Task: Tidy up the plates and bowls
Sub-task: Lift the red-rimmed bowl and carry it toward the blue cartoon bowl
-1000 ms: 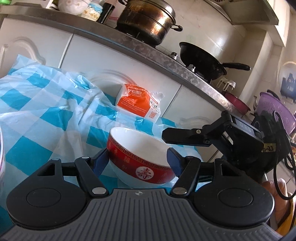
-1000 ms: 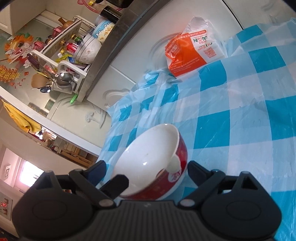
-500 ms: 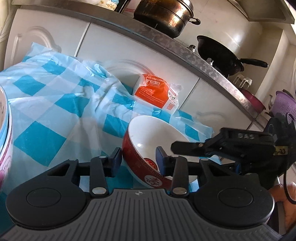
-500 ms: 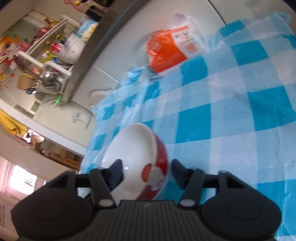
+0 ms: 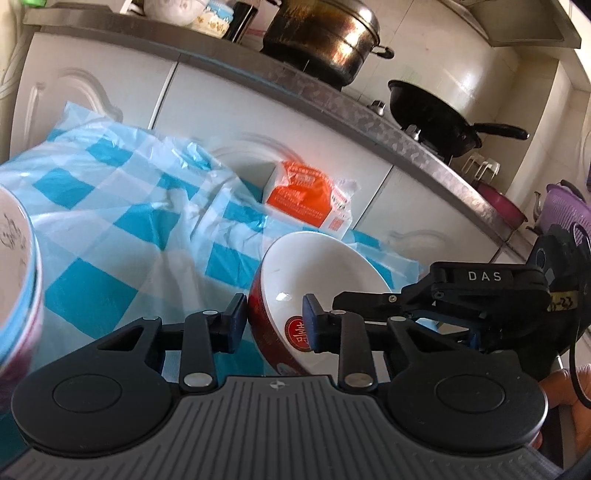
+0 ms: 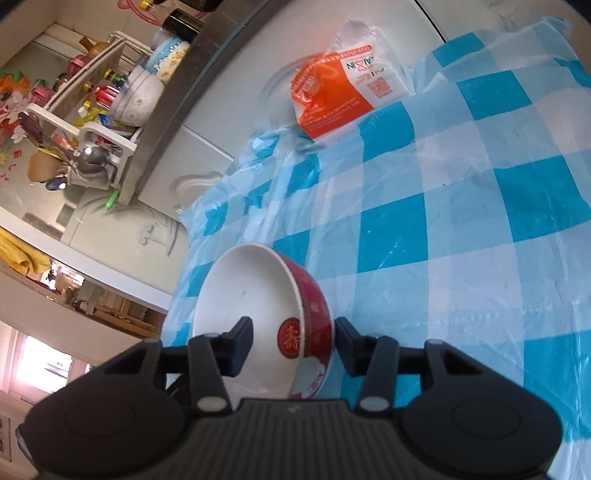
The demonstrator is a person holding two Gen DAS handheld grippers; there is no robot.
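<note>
A red bowl (image 5: 325,273) with a white inside is tilted over the blue-checked tablecloth (image 5: 122,221). My left gripper (image 5: 275,323) is shut on its near rim, one finger inside and one outside. My right gripper (image 6: 293,345) straddles the opposite rim of the same bowl (image 6: 258,306), with gaps between its pads and the wall. The right gripper also shows in the left wrist view (image 5: 373,301). A stack of bowls (image 5: 18,280) stands at the left edge.
An orange and white packet (image 5: 314,199) lies at the back of the table against white cabinets. A steel pot (image 5: 321,33) and a black wok (image 5: 432,118) sit on the counter above. A dish rack (image 6: 92,122) with bowls stands on the counter.
The left gripper has closed from wide open onto the bowl's rim. The right gripper has narrowed around the opposite rim. The bowl has tilted and lifted toward the stack on the left.
</note>
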